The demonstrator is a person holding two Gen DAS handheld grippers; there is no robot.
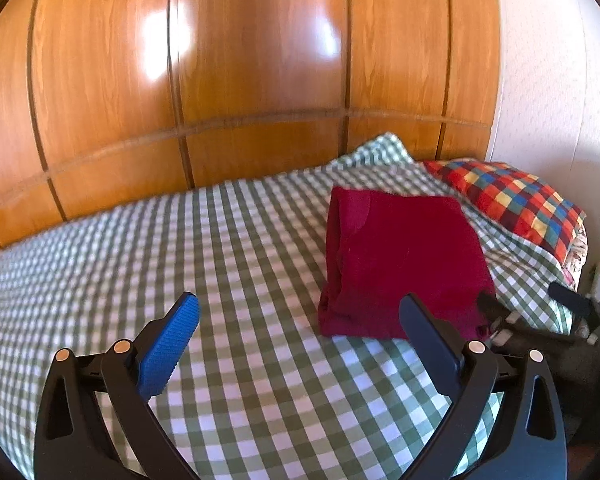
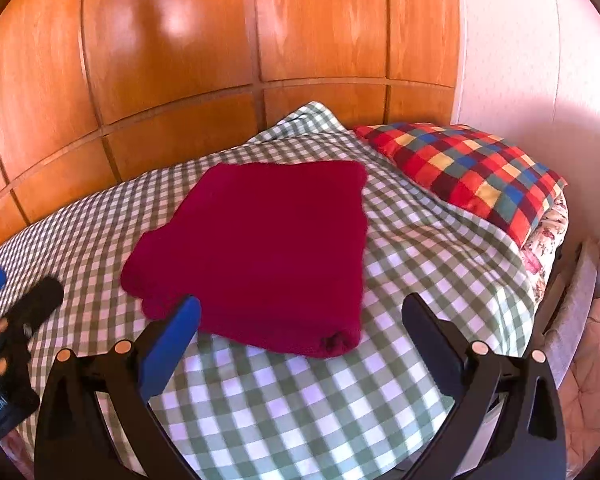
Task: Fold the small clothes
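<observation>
A dark red garment (image 1: 400,264) lies folded into a rough rectangle on the green-and-white checked bedsheet (image 1: 220,260). My left gripper (image 1: 300,312) is open and empty, hovering over the sheet to the left of and nearer than the garment. In the right wrist view the garment (image 2: 268,248) lies just ahead of my right gripper (image 2: 300,312), which is open and empty above the sheet (image 2: 300,400). The left gripper (image 2: 16,304) shows at that view's left edge, and the right gripper (image 1: 540,312) shows at the right of the left wrist view.
A multicoloured checked pillow (image 2: 472,172) lies at the head of the bed to the right of the garment. A glossy wooden panelled wardrobe (image 1: 240,80) runs along the far side. A white wall (image 2: 540,60) stands at the right. The bed's right edge (image 2: 552,280) drops off.
</observation>
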